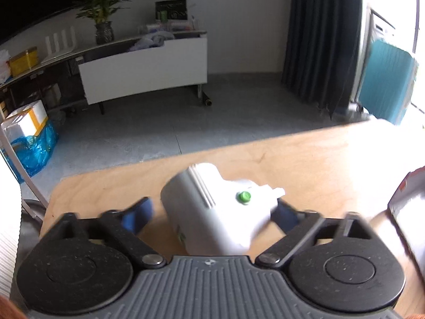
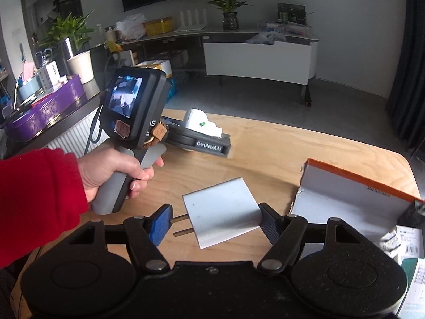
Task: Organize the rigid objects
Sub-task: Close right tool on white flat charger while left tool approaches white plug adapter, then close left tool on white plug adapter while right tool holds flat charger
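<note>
Mid-pickup, judging by the poses: left gripper (image 1: 212, 212) with jaws around a white device (image 1: 212, 207) on the wooden surface (image 1: 318, 154), grip not certain. Right gripper (image 2: 213, 224) jaws straddling a white plug adapter (image 2: 221, 216), contact unclear. Next: firm squeeze, then toward the open box (image 2: 353, 199).

Two white chargers (image 2: 221, 210) (image 1: 212, 212), one orange-edged box (image 2: 353, 199), two potted plants (image 2: 229, 2) (image 2: 70, 42).
</note>
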Tool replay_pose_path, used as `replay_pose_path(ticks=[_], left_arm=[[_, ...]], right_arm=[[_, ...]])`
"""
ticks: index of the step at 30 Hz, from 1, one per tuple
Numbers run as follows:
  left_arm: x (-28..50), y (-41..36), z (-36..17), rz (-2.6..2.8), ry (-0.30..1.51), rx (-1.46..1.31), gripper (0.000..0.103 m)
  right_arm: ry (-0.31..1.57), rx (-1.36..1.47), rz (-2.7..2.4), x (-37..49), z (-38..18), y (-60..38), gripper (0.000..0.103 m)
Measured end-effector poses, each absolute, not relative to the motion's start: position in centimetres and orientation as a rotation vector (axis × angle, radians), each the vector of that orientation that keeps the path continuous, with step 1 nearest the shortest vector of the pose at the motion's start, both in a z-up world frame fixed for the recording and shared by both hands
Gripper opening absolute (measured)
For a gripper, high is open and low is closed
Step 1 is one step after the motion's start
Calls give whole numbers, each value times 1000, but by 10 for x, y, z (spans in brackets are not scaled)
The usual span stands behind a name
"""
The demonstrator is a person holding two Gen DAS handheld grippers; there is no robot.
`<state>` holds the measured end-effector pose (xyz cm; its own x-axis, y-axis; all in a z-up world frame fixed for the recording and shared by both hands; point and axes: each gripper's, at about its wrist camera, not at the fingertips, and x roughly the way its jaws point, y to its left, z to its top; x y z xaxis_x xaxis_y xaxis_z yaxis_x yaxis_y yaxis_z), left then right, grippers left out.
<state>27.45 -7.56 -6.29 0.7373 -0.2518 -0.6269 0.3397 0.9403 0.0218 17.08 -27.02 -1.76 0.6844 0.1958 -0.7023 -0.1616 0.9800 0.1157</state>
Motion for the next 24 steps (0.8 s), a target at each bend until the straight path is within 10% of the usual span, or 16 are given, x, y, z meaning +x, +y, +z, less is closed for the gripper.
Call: replay_pose_path(ticks=[24], left_arm=[[125,-45,18,-100,646,-4,81]], right_arm=[[708,95,120,133,-6,-255,84]])
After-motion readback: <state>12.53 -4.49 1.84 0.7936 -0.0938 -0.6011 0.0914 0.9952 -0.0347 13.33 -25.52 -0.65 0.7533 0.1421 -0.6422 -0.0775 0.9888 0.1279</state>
